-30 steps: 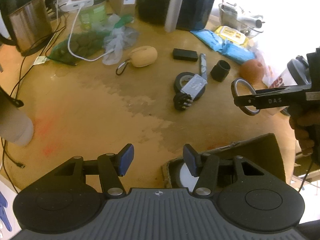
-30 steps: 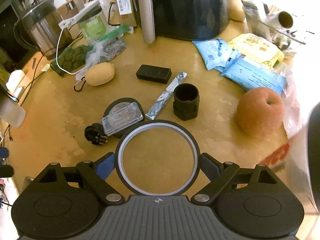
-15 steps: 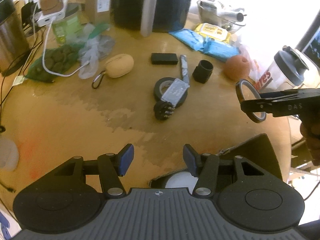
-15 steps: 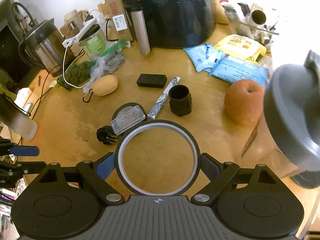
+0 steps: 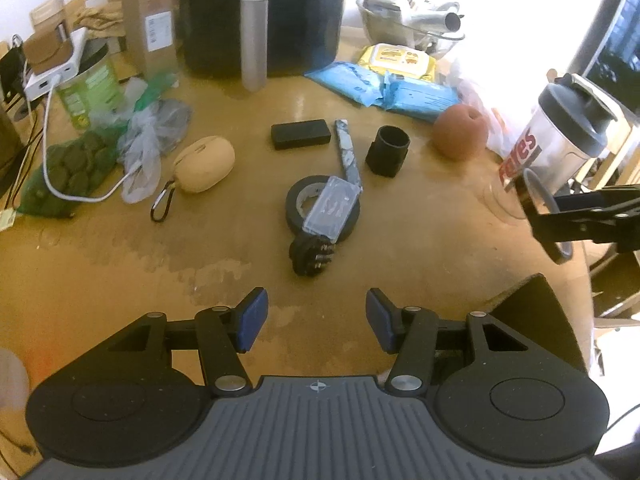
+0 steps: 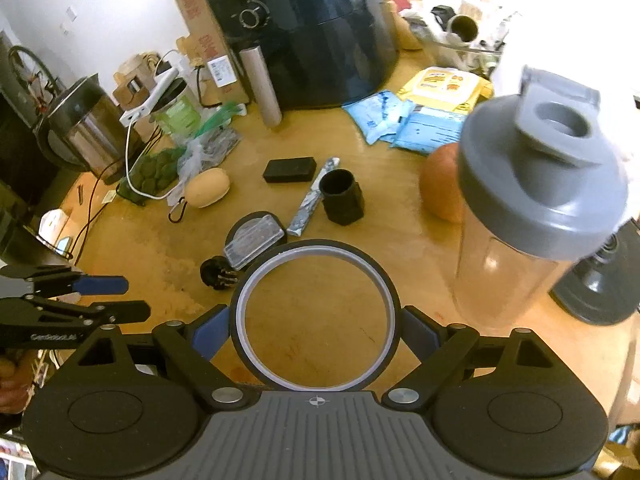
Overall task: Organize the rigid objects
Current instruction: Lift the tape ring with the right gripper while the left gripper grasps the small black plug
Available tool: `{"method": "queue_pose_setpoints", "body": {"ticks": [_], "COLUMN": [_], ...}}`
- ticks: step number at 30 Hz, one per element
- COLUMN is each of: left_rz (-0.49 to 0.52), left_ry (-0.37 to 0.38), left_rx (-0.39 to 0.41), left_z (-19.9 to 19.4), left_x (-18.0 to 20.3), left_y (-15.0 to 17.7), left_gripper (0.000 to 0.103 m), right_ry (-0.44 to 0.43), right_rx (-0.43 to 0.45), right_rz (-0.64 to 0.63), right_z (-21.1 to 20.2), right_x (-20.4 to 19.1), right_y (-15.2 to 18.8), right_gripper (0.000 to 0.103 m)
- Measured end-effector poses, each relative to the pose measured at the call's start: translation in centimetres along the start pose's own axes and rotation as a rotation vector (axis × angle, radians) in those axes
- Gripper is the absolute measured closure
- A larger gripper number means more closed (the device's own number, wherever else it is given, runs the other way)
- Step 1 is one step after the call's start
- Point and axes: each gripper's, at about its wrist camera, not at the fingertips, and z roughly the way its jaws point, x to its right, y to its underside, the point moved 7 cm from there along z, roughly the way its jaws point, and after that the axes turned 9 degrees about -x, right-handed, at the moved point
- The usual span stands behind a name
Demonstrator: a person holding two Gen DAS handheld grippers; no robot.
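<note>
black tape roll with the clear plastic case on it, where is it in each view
Left wrist: black tape roll at centre, beyond the open left gripper.
Right wrist: left of centre, just beyond the held ring.
Shared landmark: black hexagonal cup.

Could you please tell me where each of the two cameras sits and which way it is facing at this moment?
Left wrist: sits on the left gripper, looking forward and down over the table; its own open blue-padded fingers show, with the right gripper at the right edge.
Right wrist: sits on the right gripper, facing the same table; its fingers clamp a black ring, with the left gripper at the left edge.
Shared: tape roll, black cup, shaker bottle.
</note>
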Motion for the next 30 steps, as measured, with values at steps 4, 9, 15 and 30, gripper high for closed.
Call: {"method": "queue_pose_setpoints", "body": {"ticks": [4, 9, 15, 30], "left_rz": [0.028, 0.067, 0.102, 0.182], "left_ry": [0.007, 0.001, 0.008, 0.098], "left_rx": [-0.003, -0.009, -0.029, -0.124], "left_z": [0.9, 2.2, 4.1, 9.0], "left_x": [0.0, -0.2, -0.6, -0.1], "left_y": [-0.8, -1.8, -3.2, -4.2], "left_gripper": [0.049, 0.050, 0.050, 0.053], "right_ry": [0.008, 0.015, 0.023, 0.070], "right_rx": [0.006, 0.009, 0.014, 0.035], "right_rz": [0.032, 0.075, 0.109, 0.192], "right_z": [-0.4, -0.7, -1.0, -2.3], "right_x": [0.7, 1.6, 2.2, 3.6], "right_y": [0.4, 1.0, 1.6, 3.0], "right_gripper": [0.012, 0.012, 0.012, 0.012]}}
